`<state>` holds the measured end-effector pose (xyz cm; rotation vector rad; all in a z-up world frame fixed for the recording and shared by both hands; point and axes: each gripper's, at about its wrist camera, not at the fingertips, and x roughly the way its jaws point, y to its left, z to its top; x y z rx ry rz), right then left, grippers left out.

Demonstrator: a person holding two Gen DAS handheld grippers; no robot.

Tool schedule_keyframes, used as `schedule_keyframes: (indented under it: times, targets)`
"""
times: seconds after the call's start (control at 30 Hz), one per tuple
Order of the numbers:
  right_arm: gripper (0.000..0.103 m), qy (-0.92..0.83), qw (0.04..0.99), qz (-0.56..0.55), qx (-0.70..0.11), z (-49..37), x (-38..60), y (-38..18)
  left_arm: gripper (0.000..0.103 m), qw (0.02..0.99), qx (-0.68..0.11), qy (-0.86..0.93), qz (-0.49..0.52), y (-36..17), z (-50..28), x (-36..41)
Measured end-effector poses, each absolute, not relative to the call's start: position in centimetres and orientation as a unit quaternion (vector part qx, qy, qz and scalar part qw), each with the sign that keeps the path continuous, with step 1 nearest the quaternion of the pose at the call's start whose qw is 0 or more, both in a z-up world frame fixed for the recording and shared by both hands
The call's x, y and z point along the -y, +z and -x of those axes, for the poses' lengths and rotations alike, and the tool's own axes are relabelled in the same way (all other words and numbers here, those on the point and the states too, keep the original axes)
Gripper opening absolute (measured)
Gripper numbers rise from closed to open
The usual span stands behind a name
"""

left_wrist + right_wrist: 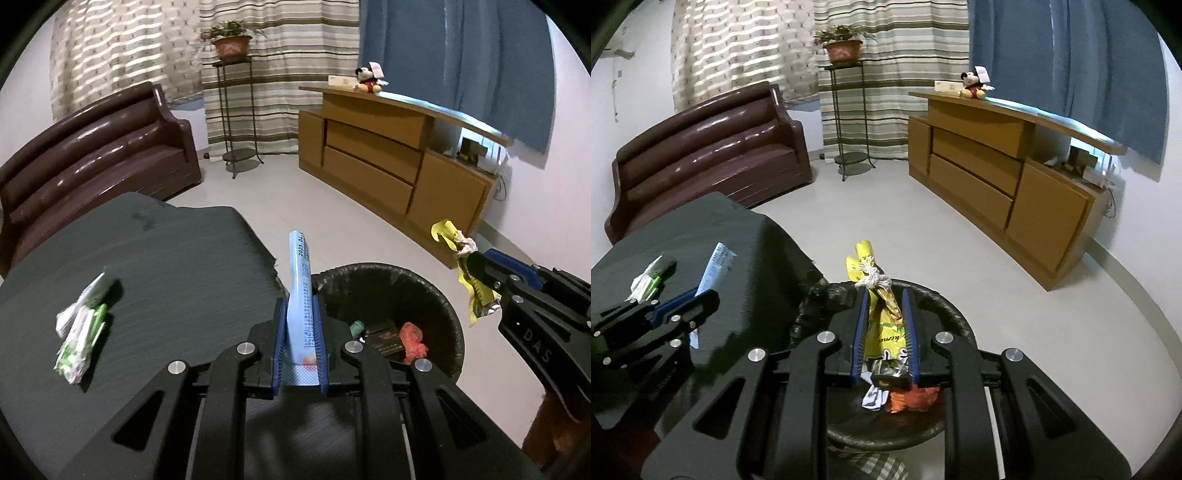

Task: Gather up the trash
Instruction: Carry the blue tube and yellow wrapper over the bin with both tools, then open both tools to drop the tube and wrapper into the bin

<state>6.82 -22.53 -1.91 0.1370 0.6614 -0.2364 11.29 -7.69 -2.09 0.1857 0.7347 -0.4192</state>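
- The left gripper (300,314) has its jaws closed flat on a light blue packet (300,280), held upright at the bench (177,266) edge beside the bin (448,314); it looks thin, light and limp.
- The right gripper (884,317) pinches a crinkly yellow wrapper (882,321) over the bin; it is probably slippery foil, best gripped mid-body.
- A green-and-white wrapper (79,338) lies on the bench, soft and crushable.
- The bin's bottom is partly hidden, and the packet's print is mostly unreadable.
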Motion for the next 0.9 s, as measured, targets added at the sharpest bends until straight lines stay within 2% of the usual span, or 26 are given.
schedule_keyframes:
  times: [0.7,0.9]
  targets:
    - [0.02,-0.136,0.929,-0.095,-0.331,-7.1,24.3,-3.8,0.016,0.9,-0.366,-0.204,-0.116,-3.2,-11.8,10.5]
    - [0.024,-0.138,0.926,-0.103,-0.335,-7.3,24.7,-4.1,0.025,0.899,-0.368,-0.204,-0.121,-3.6,-12.0,10.7]
